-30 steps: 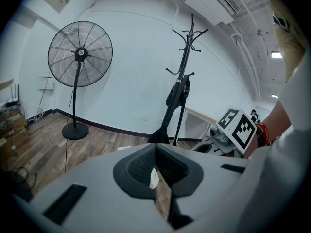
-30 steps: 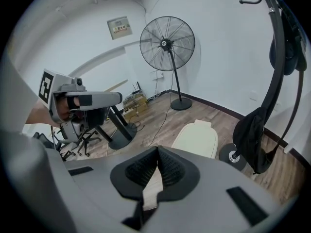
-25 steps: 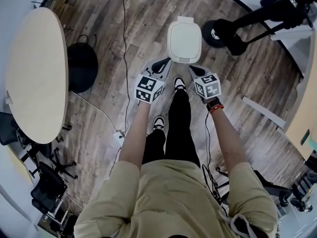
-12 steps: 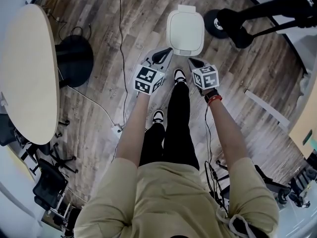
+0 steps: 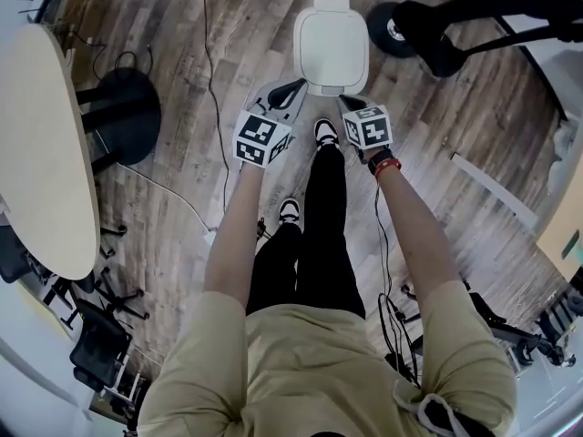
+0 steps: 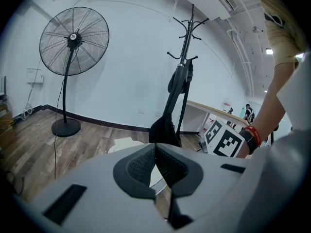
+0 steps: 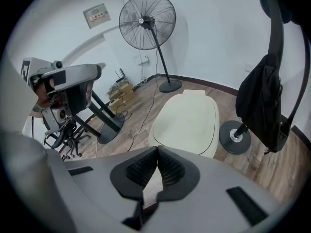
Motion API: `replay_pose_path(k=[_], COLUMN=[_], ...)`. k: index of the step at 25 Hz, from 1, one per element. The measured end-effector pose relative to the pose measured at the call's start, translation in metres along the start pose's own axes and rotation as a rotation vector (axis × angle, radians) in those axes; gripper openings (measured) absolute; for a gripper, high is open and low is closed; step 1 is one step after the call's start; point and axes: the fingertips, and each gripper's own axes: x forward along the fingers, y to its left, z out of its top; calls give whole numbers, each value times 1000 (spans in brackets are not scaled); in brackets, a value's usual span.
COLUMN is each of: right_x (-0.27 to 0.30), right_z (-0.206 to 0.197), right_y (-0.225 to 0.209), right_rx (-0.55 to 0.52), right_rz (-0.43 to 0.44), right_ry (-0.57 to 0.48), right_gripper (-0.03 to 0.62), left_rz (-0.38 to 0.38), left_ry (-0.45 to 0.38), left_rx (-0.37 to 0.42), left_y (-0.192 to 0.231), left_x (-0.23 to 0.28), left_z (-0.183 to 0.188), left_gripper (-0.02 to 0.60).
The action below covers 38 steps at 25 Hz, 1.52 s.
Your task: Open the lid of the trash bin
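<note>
The white trash bin stands on the wood floor with its lid down flat. In the head view my left gripper points at the bin's near left corner and is shut on nothing. My right gripper sits just short of the bin's near right corner, also shut and empty. The right gripper view looks over the closed cream lid past the shut right gripper. From the left gripper view only a bit of the bin shows beyond the shut left gripper. Neither gripper touches the bin.
A round table and a black round base lie to the left, with a cable across the floor. A coat stand base sits right of the bin. A standing fan is beyond. Office chairs stand at lower left.
The person has stepped forward; both grippers have come closer to the bin's near edge. The lid has stayed down.
</note>
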Motion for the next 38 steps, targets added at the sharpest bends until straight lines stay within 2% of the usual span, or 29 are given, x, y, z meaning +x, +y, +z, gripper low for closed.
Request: replay_pose_path(k=[14,19,26,38], right_x=[56,76,77,82], right_z=[-25,-35,-33,-38], right_y=[-30,-27,-40,-40], right_rx=[31,46,50,68], right_rz=[-8,14,-20,9], right_ry=[64,80,92,76], right_gripper=[17,17,17,17], left_rz=[-5,-14,-11,12], left_ry=[46,45,28,23], left_rx=[-5,-4,-17,-76], left_y=[15,18,14,18], left_x=[17,22,28,30], left_z=[-39,-48,-49,-60], left_gripper=[23,23,23,23])
